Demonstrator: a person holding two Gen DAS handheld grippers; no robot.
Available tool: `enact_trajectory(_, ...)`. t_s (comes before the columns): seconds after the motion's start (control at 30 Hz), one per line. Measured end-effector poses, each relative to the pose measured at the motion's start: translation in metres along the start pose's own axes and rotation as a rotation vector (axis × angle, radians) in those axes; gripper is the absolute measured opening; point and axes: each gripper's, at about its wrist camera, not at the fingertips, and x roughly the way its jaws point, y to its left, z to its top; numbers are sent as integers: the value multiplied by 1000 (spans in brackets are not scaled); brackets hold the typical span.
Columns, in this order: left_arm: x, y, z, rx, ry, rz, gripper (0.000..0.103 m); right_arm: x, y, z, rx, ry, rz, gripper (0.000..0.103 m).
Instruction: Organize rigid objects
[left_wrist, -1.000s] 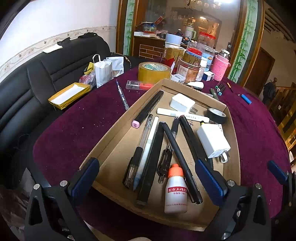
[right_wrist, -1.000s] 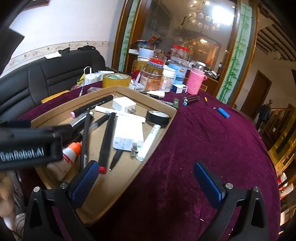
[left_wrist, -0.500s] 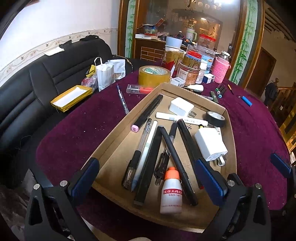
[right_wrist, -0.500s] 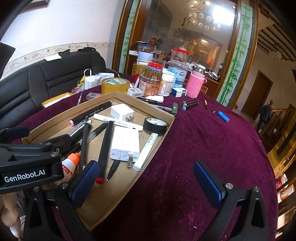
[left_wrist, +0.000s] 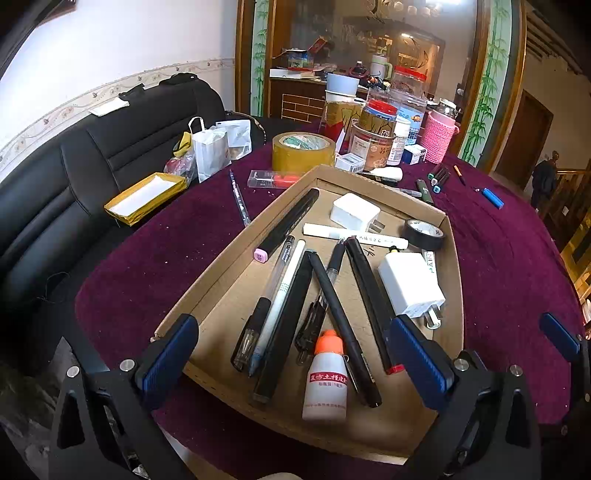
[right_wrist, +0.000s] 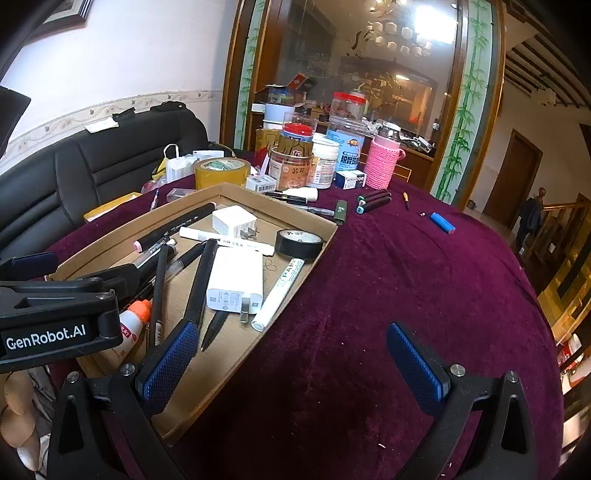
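The table (right_wrist: 406, 280), under maroon cloth, carries a cardboard tray (left_wrist: 221, 258) collecting pens, chargers and tape, apparently to keep loose items together. Several markers (right_wrist: 373, 201) and a blue cylinder (right_wrist: 442, 223) lie outside it. Left gripper (left_wrist: 293, 363) and right gripper (right_wrist: 291, 365) hover spread apart, empty. The tray's near edge is cut off behind the grippers.

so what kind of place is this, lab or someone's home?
Most likely a lived-in home, a sitting or dining room. A black sofa stands beside a table under a purple velvet cloth, food jars crowd its far edge, and a wood-framed glass partition with painted bamboo rises behind it.
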Motion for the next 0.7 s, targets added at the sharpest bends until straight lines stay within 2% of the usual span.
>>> enact_trajectory(0.7, -2, 6, 0, -13, -9, 26, 103, -1, 8, -4, -22, 0, 10, 103)
